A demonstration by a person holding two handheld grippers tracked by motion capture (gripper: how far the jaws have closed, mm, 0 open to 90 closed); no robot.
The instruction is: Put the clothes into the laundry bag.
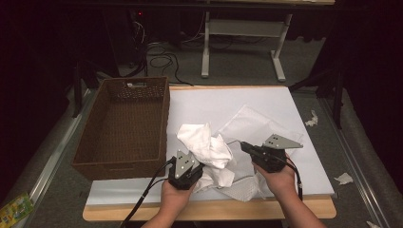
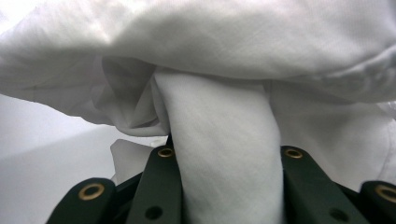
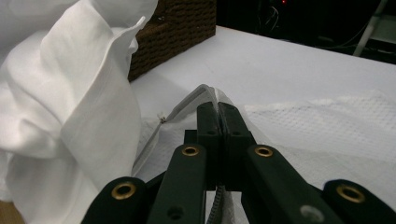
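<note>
A crumpled white cloth [image 1: 204,142] lies piled at the middle of the table, partly over a white mesh bag [image 1: 252,121] spread flat to its right. My left gripper [image 1: 192,160] sits at the cloth's near left side. In the left gripper view it [image 2: 224,154] is shut on a thick fold of the cloth [image 2: 224,42]. My right gripper [image 1: 243,145] points left at the bag's raised edge. In the right gripper view its jaws [image 3: 217,108] are pressed together on that thin edge of the mesh bag [image 3: 327,126], with the cloth [image 3: 60,93] close on the left.
A brown wicker basket [image 1: 161,118] stands with nothing in it on the table's left side, also seen as the basket [image 3: 182,28] beyond the cloth. The white table cover [image 1: 214,99] is bare at the back. Paper scraps [image 1: 344,178] lie on the floor at right.
</note>
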